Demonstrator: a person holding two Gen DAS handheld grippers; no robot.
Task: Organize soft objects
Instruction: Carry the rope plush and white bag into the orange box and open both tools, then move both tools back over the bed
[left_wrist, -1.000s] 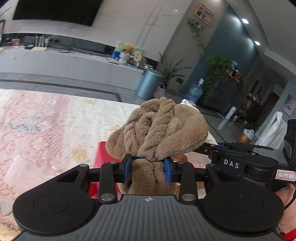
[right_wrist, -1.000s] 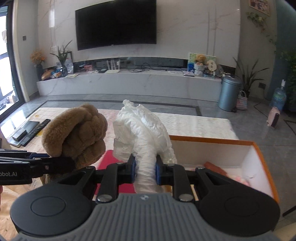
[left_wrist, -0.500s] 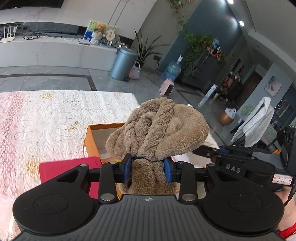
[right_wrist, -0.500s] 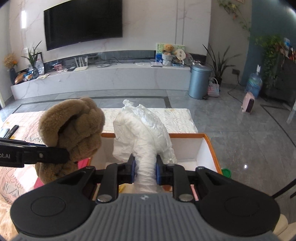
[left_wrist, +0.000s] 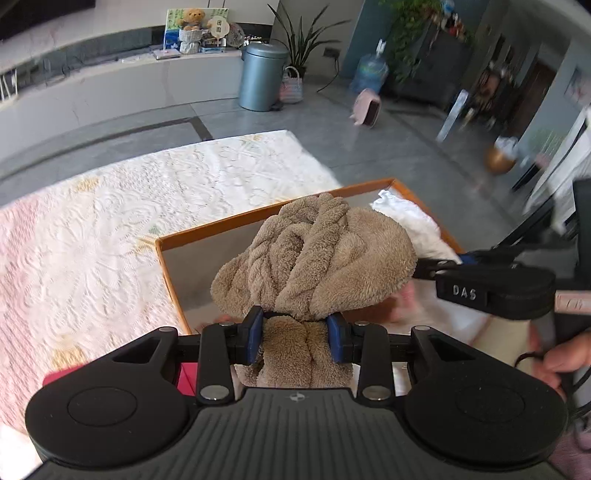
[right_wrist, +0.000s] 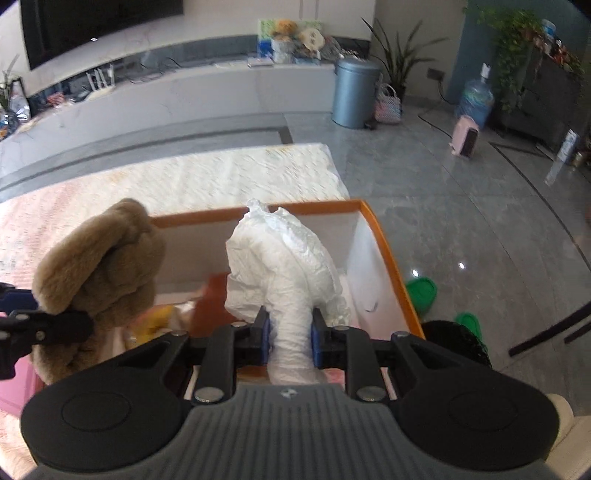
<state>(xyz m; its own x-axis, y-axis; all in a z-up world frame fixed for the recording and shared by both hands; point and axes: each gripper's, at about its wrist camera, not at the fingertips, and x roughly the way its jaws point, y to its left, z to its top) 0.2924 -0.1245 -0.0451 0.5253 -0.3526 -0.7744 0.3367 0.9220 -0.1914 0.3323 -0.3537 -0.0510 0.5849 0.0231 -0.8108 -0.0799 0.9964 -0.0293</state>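
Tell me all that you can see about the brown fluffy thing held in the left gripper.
The brown towel looks like thick, plush fleece, bunched into a rounded, twisted bundle with deep folds. The left gripper is shut on its narrow neck, blue pads pressing from both sides; the bulk bulges above the pads and a shorter part hangs below. It is held in the air over the orange-rimmed box, not resting inside. In the right wrist view it sits left of the white bundle.
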